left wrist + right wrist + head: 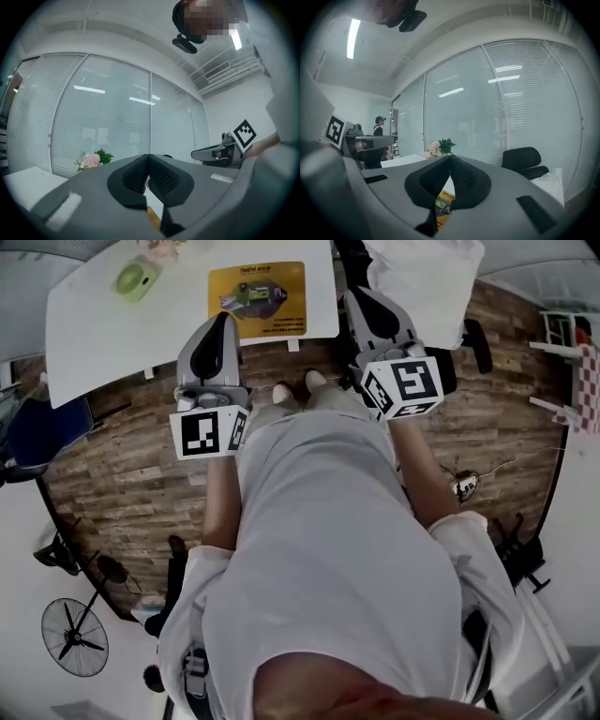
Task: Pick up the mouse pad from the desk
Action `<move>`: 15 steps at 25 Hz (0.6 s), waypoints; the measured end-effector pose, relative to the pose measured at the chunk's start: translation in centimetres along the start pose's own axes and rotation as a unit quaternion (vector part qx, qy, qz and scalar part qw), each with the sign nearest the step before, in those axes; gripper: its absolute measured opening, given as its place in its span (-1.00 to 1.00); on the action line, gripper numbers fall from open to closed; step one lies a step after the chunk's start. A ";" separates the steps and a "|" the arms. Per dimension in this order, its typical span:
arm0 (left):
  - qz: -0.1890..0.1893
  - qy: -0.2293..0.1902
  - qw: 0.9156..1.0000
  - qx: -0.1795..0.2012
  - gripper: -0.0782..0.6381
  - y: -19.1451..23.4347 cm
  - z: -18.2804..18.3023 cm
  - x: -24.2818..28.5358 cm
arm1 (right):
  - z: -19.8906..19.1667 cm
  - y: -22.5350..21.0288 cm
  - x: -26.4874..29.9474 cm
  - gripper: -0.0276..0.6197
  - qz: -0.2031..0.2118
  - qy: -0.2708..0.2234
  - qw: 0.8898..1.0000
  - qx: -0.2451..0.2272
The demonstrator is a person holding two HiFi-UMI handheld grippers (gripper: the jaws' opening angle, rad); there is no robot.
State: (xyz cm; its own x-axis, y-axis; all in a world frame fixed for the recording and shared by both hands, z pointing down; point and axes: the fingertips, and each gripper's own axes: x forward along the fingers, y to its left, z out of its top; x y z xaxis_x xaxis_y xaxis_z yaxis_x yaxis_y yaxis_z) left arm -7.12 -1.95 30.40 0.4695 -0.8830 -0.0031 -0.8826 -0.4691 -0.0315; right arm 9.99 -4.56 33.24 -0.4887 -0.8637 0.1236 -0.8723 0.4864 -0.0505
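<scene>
The yellow mouse pad [256,298] with a printed picture lies flat on the white desk [103,334], near its front edge. My left gripper [225,322] hangs just short of that edge, below the pad's left part, with its jaws shut and nothing between them. My right gripper [356,298] is off the pad's right side, also shut and empty. In the right gripper view the pad [443,206] shows below the closed jaws of the right gripper [450,161]. In the left gripper view the closed left gripper [148,161] has a thin yellow sliver of the pad [152,215] under it.
A green round object [137,279] sits on the desk's far left. White cloth or bags [422,273] lie at the right. Flowers [93,160] stand by the glass wall, with a black office chair [525,161] nearby. A floor fan [75,634] stands behind me.
</scene>
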 end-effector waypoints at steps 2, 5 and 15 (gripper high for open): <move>0.000 0.005 1.000 -0.006 -0.82 0.9 -1.1 0.0 | -0.7 -0.3 0.4 -0.91 -0.006 0.012 1.000 0.003; -0.004 0.011 1.000 -0.019 -0.82 2.2 -2.1 -0.1 | -1.5 -0.4 0.4 -0.91 -0.010 0.031 0.999 0.016; -0.015 0.009 1.000 -0.017 -0.82 3.1 -2.2 -3.1 | -1.9 1.5 -1.3 -0.91 0.035 0.073 0.997 0.016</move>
State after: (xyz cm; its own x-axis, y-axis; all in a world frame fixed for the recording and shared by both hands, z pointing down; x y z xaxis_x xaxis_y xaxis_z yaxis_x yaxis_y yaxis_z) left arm -11.38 -0.70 32.53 0.4950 -0.8688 0.0146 -0.8689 -0.4950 0.0022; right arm 9.33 -2.46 34.87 -0.5429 -0.7982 0.2610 -0.8373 0.5386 -0.0945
